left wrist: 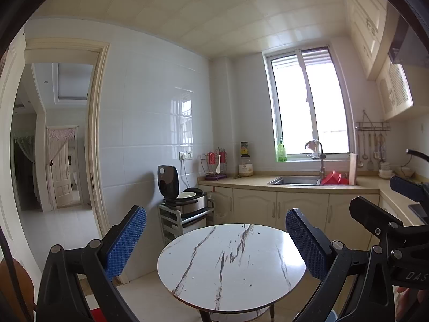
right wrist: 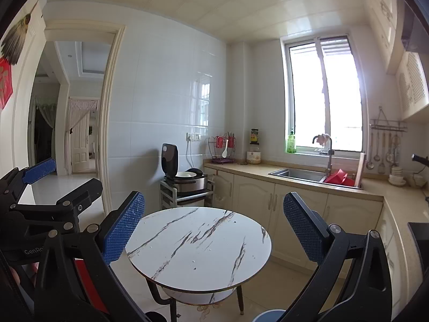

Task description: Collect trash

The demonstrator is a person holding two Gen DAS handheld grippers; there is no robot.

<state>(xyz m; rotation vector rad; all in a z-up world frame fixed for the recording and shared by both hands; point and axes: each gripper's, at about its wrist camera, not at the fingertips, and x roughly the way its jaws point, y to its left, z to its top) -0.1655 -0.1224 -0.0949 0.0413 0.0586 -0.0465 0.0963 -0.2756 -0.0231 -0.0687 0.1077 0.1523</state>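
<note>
A round white marble-pattern table (left wrist: pixel 265 268) (right wrist: pixel 214 257) stands in front of both grippers, below them. Only tiny dark specks (left wrist: pixel 250 285) (right wrist: pixel 235 222) lie on its top; I see no larger trash. My left gripper (left wrist: pixel 215 241) is open, its blue pads wide apart with nothing between them. My right gripper (right wrist: pixel 213 228) is also open and holds nothing. In the left wrist view the right gripper (left wrist: pixel 388 201) shows at the right edge. In the right wrist view the left gripper (right wrist: pixel 61 185) shows at the left edge.
A blue bin rim (right wrist: pixel 268 315) (left wrist: pixel 332 318) peeks in below the table. A rice cooker (left wrist: pixel 185 190) sits on a small rack by the tiled wall. Behind are the counter with its sink (left wrist: pixel 295 180), cabinets and a window. A doorway (left wrist: pixel 59 139) opens at left.
</note>
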